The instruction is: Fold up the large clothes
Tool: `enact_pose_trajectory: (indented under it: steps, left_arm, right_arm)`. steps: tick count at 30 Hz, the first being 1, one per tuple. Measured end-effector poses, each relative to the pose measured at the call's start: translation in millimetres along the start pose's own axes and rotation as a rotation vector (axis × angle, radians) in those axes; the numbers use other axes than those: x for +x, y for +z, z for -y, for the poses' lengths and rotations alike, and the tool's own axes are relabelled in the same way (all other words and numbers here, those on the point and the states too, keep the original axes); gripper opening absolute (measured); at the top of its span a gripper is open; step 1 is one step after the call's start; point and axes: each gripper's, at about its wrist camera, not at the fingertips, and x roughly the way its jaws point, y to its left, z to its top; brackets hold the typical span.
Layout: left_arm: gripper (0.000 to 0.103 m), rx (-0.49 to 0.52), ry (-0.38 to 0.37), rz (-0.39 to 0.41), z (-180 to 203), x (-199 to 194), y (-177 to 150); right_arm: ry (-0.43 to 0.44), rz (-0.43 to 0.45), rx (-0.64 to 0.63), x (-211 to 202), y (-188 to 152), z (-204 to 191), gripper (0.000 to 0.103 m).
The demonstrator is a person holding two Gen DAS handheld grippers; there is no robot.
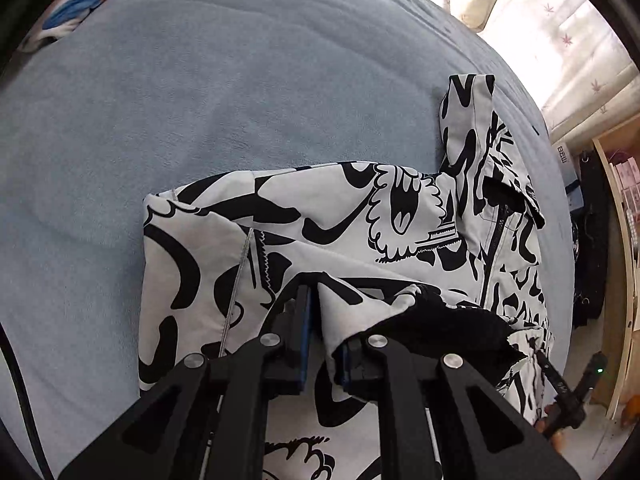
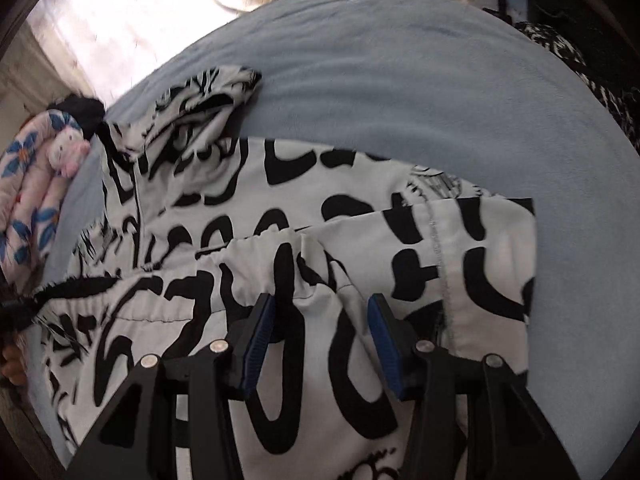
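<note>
The jacket [image 1: 320, 216] lies part folded on the bed [image 1: 200, 80]. Left tool [image 1: 322, 320] pinches its edge; right tool [image 2: 320, 328] is let go. More folds remain.

Jacket [image 1: 352, 216]: smooth matt woven cloth, black fleecy lining. Blanket [image 1: 200, 100]: soft napped fabric. Gripper fingers [image 2: 256, 344]: matt black plastic, ribbed blue pads.

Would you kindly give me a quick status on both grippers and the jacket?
Left gripper shut on jacket fabric. Right gripper open above it. Jacket partly folded on blue blanket. Nothing obstructing.
</note>
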Motion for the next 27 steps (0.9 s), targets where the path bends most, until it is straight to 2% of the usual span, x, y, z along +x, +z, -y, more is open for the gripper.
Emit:
enact_pose_trajectory:
  steps: [2,5,8,13,17,21,27]
  left_arm:
    - [0.01,-0.012,-0.018,-0.031,-1,0,6]
    - [0.01,-0.031,-0.027,-0.078,-2,2,14]
    - [0.01,-0.036,-0.006,-0.077,3,4,18]
    - [0.01,0.063,0.16,-0.115,24,23,16]
    - [0.012,0.088,0.216,-0.138,31,28,18]
    - [0.013,0.079,0.225,-0.162,35,17,22]
    - [0.017,0.146,0.2,-0.192,43,-8,26]
  right_arm:
    - [-0.051,-0.001,-0.068,8,-4,-9,0.042]
    - [-0.102,0.021,-0.112,12,-10,-16,0.041]
    - [-0.109,0.032,-0.118,13,-13,-15,0.041]
    - [-0.093,0.033,-0.103,13,-14,-11,0.041]
    - [-0.098,0.039,-0.108,13,-15,-11,0.041]
    - [-0.097,0.04,-0.108,13,-14,-11,0.041]
    - [-0.094,0.041,-0.105,13,-14,-11,0.041]
